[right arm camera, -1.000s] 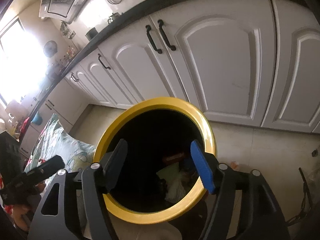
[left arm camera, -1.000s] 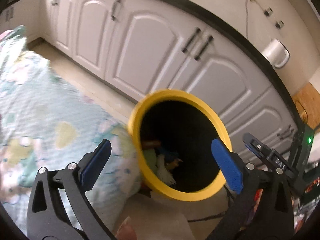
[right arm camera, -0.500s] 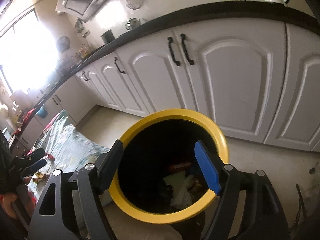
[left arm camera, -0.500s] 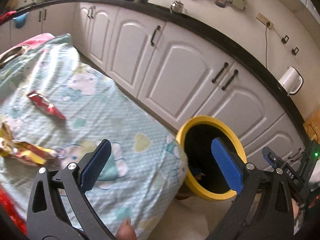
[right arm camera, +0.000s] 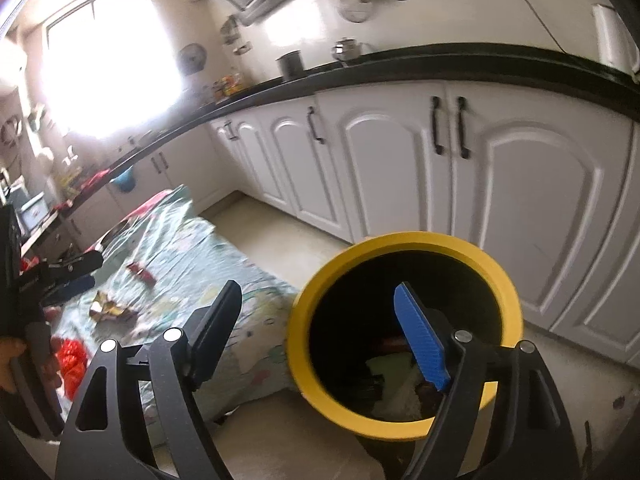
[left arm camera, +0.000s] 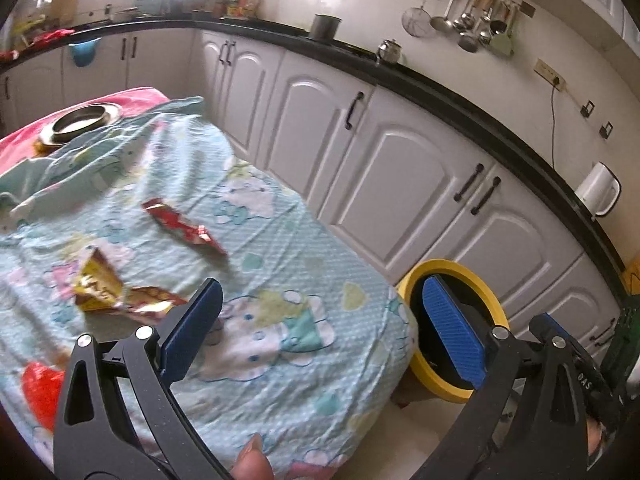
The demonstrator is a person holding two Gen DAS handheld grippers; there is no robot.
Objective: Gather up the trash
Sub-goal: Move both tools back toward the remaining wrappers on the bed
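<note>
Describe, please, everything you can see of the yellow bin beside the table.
The yellow bin is round, with a thick, smooth, plastic-looking yellow rim and a dark inside. It stands upright on the pale floor, open with no lid, between the white cupboards and the table's cloth-covered corner. Whether the cloth touches it cannot be told. At the bottom lies trash: pale, green and reddish pieces. No gripper touches it.

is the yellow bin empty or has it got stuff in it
Not empty: the yellow bin stands open-topped, with crumpled pale and dark trash visible at its bottom.
</note>
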